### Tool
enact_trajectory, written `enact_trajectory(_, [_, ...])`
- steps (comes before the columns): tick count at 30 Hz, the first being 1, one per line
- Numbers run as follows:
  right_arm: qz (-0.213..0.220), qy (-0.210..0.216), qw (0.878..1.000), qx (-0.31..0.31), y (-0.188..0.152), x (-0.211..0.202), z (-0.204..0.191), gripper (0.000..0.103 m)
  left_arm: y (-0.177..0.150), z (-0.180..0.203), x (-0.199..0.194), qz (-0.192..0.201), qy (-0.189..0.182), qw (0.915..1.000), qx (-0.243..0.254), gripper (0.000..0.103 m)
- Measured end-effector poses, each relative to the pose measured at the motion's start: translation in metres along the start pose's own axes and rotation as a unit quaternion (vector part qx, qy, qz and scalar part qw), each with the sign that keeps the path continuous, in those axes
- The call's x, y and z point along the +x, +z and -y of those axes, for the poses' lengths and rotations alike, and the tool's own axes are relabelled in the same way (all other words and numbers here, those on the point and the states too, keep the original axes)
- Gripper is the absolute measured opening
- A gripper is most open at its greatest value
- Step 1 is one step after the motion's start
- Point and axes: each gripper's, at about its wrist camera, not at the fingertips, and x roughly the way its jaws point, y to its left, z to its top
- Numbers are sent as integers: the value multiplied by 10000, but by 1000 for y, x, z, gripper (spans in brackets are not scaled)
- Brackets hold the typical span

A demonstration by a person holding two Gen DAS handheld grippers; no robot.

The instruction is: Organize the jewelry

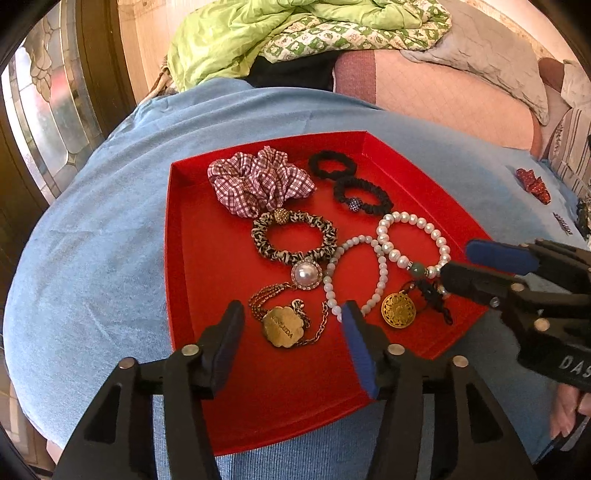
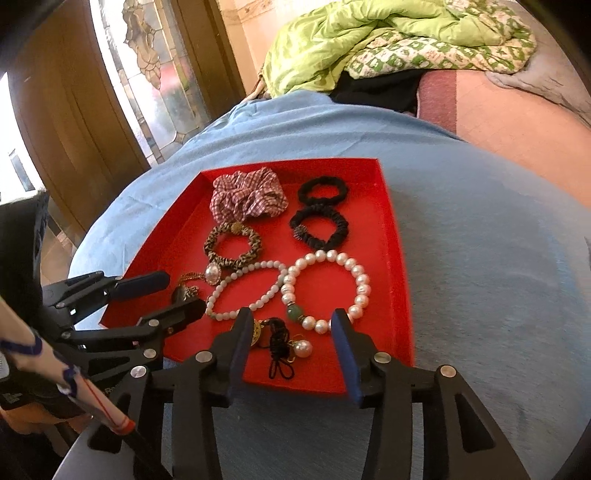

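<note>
A red tray (image 1: 192,266) on a blue cloth holds a checked scrunchie (image 1: 258,181), two black hair ties (image 1: 332,166), a leopard hair tie (image 1: 293,236), two pearl bracelets (image 1: 413,240), a brass chain pendant (image 1: 282,326) and a gold charm on a black cord (image 1: 399,309). My left gripper (image 1: 291,314) is open just above the brass pendant. My right gripper (image 2: 291,325) is open over the tray's near edge, above the black cord (image 2: 279,347) and a pearl charm (image 2: 303,348). The tray also shows in the right wrist view (image 2: 399,258).
Red bows (image 1: 533,184) and small dark items lie on the blue cloth (image 1: 92,266) at the far right. A green quilt (image 1: 295,33) and a pink bed (image 1: 443,99) lie behind. A wooden door with glass stands at the left.
</note>
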Motion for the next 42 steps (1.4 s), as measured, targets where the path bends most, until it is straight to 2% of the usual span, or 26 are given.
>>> enact_trajectory(3, [95,-107,9999,78,0,-7,4,55,1,2,-2,113,176,9998,47,73])
enact_trajectory(6, [223,-360,9990,144,0,-18,9,66,2,2,-5,214,277,9994,10,75])
enact_trajectory(8, [300,-591,9976,179,-1,-25,12,76,2,2,-7,281,393,9988,-37,81])
enact_trajectory(12, [428,-1037,9936,146,-8,-45,12,82,0,4,-24,591,532,9967,-169,83])
enact_trajectory(14, [511,-1210,9913,38,-15,-57,9,86,-1,7,-42,880,561,9942,-274,83])
enact_trajectory(17, [662,-1428,9874,-179,-27,-79,1,90,-6,13,-68,1198,702,9894,-414,90])
enact_trajectory(20, [828,-1616,9826,-382,-42,-104,-8,91,-16,21,-93,1334,947,9850,-545,92])
enact_trajectory(22, [961,-1682,9801,-430,-52,-120,-11,94,-30,27,-116,1501,1219,9788,-680,103])
enact_trajectory(26, [1151,-1788,9763,-417,-77,-149,-14,97,-55,38,-146,1557,1595,9720,-740,103])
enact_trajectory(32, [1184,-1744,9763,-488,-96,-165,-20,98,-76,36,-165,1747,1806,9605,-1193,103])
enact_trajectory(35, [1185,-1720,9765,-534,-97,-165,-23,98,-74,39,-159,1611,1912,9612,-1163,103])
enact_trajectory(42, [1082,-1682,9778,-623,-97,-155,-25,98,-67,42,-142,1313,1799,9690,-1073,103])
